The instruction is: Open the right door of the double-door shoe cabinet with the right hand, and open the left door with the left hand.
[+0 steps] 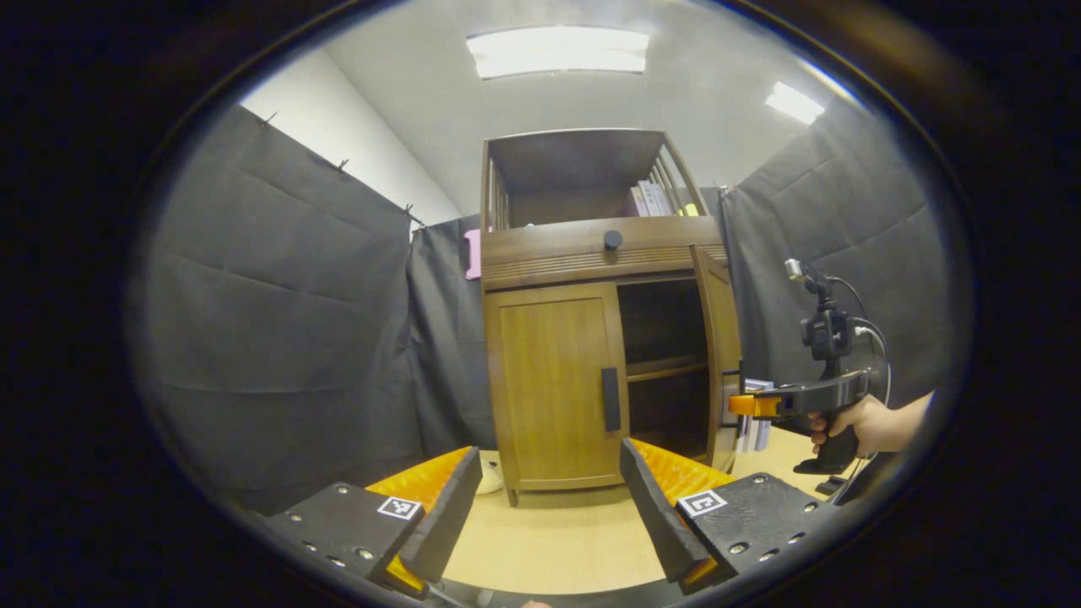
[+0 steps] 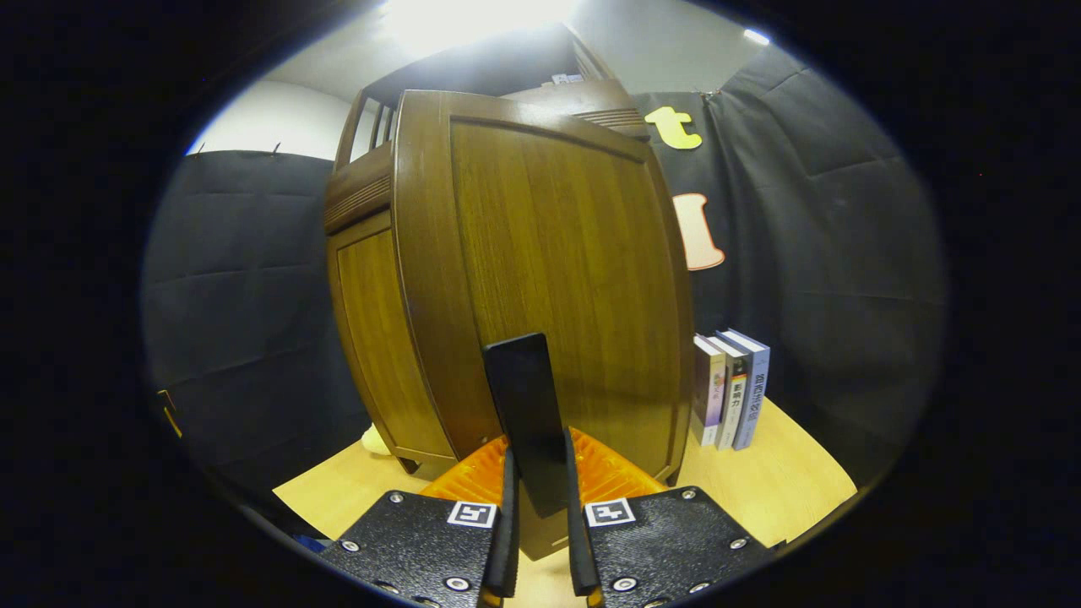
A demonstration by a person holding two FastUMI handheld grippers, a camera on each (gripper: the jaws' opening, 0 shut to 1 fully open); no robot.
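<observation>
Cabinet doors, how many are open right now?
1. The right door is swung open, its handle clamped by the right hand-held gripper. The left door is shut, facing the open left hand-held gripper.

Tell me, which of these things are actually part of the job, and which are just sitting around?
Part of the job:
right door, swung open
its handle, clamped in the right gripper
left door, shut
its handle
left gripper, open, away from the cabinet

Just sitting around:
books on the table
books on the top shelf
drawer knob
</observation>
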